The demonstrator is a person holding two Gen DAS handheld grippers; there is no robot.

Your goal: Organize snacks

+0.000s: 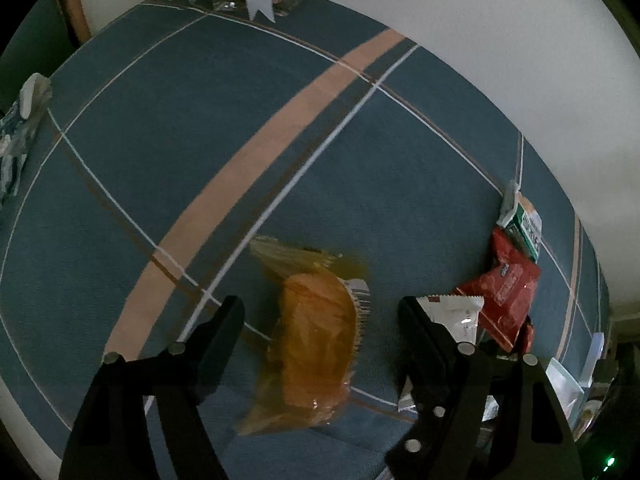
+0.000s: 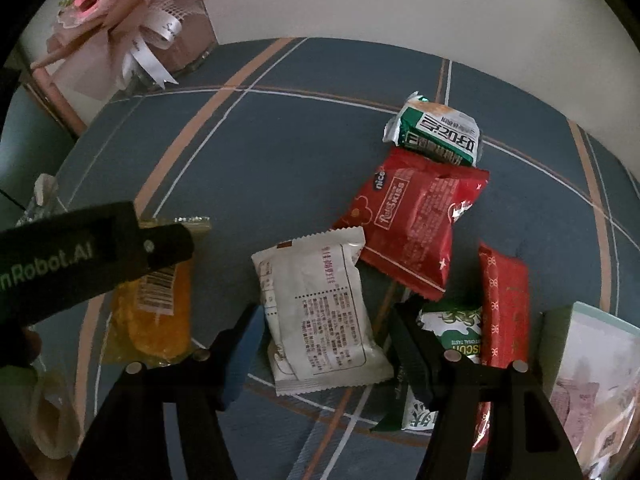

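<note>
Snack packets lie on a blue striped tablecloth (image 2: pixel 280 152). My left gripper (image 1: pixel 320 312) is open, its fingers on either side of an orange pastry in a clear wrapper (image 1: pixel 316 344), which also shows in the right wrist view (image 2: pixel 156 316). My right gripper (image 2: pixel 326 320) is open around a white packet (image 2: pixel 320 312), which also shows in the left wrist view (image 1: pixel 456 312). Further off lie a red packet (image 2: pixel 416 220), a green and white packet (image 2: pixel 436 132), a narrow red packet (image 2: pixel 504 304) and a green biscuit packet (image 2: pixel 452 332).
A pink gift bouquet with white ribbons (image 2: pixel 128 32) stands at the far left of the table. A pale container with packets inside (image 2: pixel 592 384) sits at the right edge. A crinkled clear wrapper (image 1: pixel 20 132) lies at the left edge. A white wall is behind.
</note>
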